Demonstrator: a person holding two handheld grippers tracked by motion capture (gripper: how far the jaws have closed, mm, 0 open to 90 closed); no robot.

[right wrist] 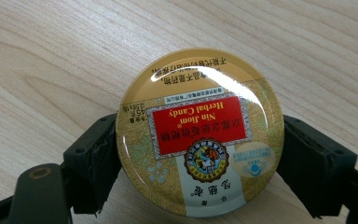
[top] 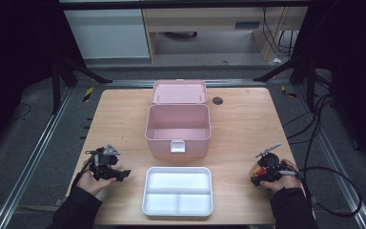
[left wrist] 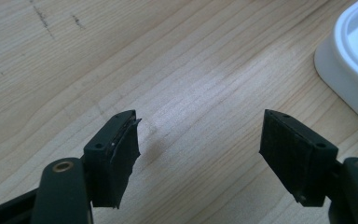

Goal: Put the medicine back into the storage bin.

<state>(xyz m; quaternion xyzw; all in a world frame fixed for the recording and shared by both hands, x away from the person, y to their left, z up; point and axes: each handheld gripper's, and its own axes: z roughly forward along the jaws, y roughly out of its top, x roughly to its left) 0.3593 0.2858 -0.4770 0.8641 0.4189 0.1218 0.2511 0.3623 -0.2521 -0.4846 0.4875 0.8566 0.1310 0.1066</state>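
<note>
A round gold candy tin [right wrist: 199,133] with a red label sits between the two black pads of my right gripper [right wrist: 199,154], which press on its sides. From the high view that gripper [top: 259,172] rests low over the table's right front, the tin [top: 254,169] a small gold and red spot at its tip. My left gripper [top: 119,174] is at the left front, open, with bare wood between its pads [left wrist: 121,144]. An open pink box [top: 177,128] stands mid-table, its lid tilted back. A white divided tray [top: 178,191] lies in front of it.
The tray's rounded corner [left wrist: 349,60] lies just right of my left gripper. A dark round grommet [top: 218,100] sits in the table's far right part. Black cables [top: 324,143] trail off the right edge. Bare wood stretches on both sides of the box.
</note>
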